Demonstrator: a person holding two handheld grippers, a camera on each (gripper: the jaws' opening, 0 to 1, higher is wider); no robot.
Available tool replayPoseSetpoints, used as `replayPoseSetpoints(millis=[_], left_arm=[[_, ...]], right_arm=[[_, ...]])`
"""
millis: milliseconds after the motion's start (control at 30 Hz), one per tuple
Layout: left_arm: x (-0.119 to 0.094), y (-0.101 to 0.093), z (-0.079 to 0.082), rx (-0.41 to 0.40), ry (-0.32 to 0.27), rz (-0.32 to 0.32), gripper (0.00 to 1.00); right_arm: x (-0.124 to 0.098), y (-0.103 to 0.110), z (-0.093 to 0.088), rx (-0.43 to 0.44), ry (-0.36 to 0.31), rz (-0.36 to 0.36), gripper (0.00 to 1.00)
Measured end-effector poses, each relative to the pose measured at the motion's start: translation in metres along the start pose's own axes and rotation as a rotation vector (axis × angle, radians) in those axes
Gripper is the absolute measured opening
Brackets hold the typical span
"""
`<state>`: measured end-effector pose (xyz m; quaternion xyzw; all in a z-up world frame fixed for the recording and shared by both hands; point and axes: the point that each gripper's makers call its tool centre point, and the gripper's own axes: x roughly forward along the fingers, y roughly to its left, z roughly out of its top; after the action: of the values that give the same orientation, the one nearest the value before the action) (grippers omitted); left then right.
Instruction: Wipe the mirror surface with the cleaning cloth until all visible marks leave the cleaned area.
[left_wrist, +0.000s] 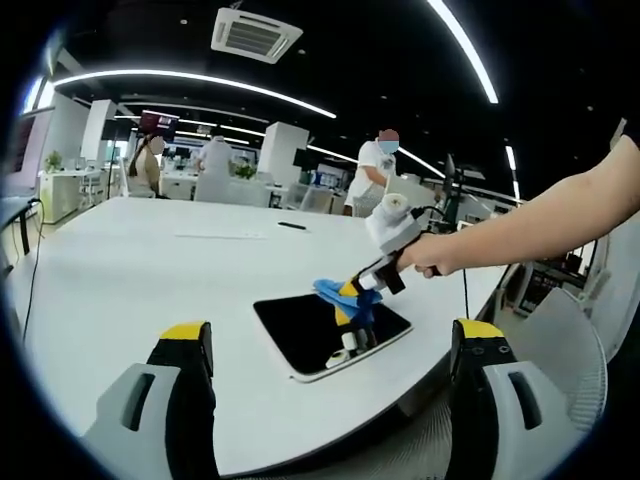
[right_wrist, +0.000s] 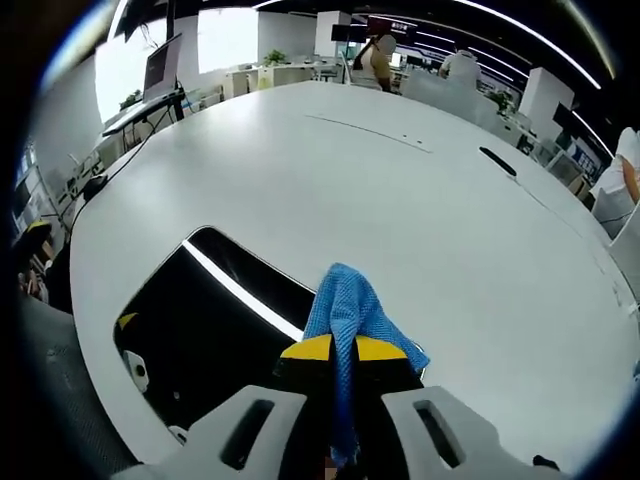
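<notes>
At the counter's near edge, low centre of the left gripper view, the right tool clamps a blue cleaning cloth onto the mirror, ready to wipe. The left tool hangs wide apart, empty. Bare counter stretches beyond; the rim lies near.

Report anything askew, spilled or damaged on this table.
Nothing stands out. The mirror lies flat near the white table's edge, and the right gripper holds the blue cloth down on it. No spills or cracks visible.
</notes>
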<state>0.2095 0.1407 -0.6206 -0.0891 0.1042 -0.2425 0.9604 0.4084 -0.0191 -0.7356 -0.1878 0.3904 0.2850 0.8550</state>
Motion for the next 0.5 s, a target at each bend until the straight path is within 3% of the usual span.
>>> replayPoseSetpoints(millis=[333,500], left_arm=[[-0.0001,-0.0001,-0.0008,0.0,0.004,-0.002,0.98],[0.0,-0.0003,-0.0004,0.0,0.001,-0.004,0.98]], right_arm=[[0.0014,-0.0041,-0.0005,0.023,-0.006,-0.007,0.01],[0.0018,-0.005,-0.0012,0.078,0.005,0.005,0.01]])
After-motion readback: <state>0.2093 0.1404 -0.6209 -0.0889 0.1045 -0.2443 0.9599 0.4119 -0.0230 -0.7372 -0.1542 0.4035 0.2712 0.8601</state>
